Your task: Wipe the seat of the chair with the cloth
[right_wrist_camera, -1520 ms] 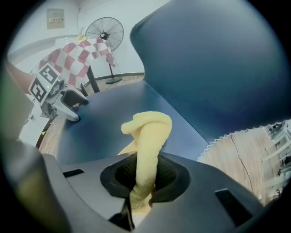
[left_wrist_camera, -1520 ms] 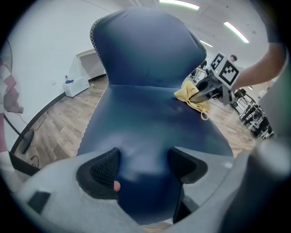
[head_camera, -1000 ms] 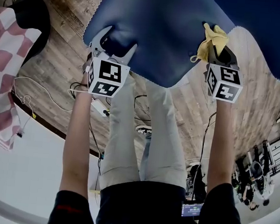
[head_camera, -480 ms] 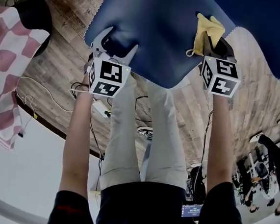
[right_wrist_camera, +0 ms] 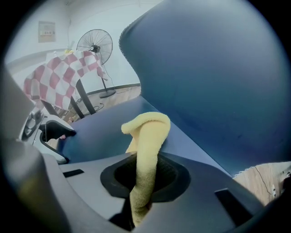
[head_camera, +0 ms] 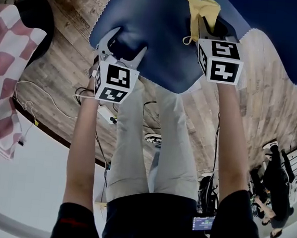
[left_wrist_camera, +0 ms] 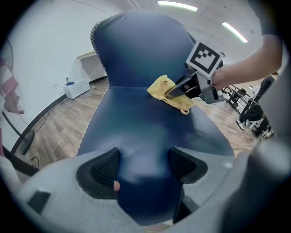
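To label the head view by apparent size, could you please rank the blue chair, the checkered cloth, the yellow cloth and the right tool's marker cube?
Largest: blue chair.
Next: checkered cloth, cut by the frame edge.
Last: yellow cloth and right tool's marker cube look alike, so I leave them unranked.

Left gripper, jaws apart, over the blue seat; farther back, yellow cloth in the right gripper.

To my left, a red-and-white checked cloth hangs over a dark-legged frame. A standing fan is beside it. Wooden floor, white wall.
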Action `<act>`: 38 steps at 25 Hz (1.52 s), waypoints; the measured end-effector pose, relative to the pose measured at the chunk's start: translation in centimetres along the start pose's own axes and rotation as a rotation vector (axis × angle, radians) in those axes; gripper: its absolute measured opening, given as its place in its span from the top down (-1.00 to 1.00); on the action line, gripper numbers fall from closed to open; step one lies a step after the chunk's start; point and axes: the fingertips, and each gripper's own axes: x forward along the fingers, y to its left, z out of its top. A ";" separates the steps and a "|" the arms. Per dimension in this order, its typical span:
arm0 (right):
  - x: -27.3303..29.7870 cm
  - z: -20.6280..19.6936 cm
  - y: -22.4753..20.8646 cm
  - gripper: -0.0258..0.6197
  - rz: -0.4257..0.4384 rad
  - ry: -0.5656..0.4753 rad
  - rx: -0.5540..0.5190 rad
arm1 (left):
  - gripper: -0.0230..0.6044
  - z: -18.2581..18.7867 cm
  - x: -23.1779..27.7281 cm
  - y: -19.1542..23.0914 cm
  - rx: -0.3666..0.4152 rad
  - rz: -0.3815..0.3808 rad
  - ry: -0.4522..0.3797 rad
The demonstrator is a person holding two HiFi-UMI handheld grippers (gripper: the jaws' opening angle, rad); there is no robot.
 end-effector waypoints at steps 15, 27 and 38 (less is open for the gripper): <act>1.6 2.7 2.2 0.77 0.035 -0.014 -0.030 | -0.20 0.2 0.0 0.2 0.000 0.003 -0.008; 3.9 6.7 6.0 0.77 0.091 -0.047 -0.062 | -0.20 0.1 -0.1 0.0 0.002 0.002 -0.022; 5.4 8.9 8.3 0.77 0.113 -0.065 -0.074 | -0.20 0.0 -0.1 0.3 0.000 -0.003 -0.028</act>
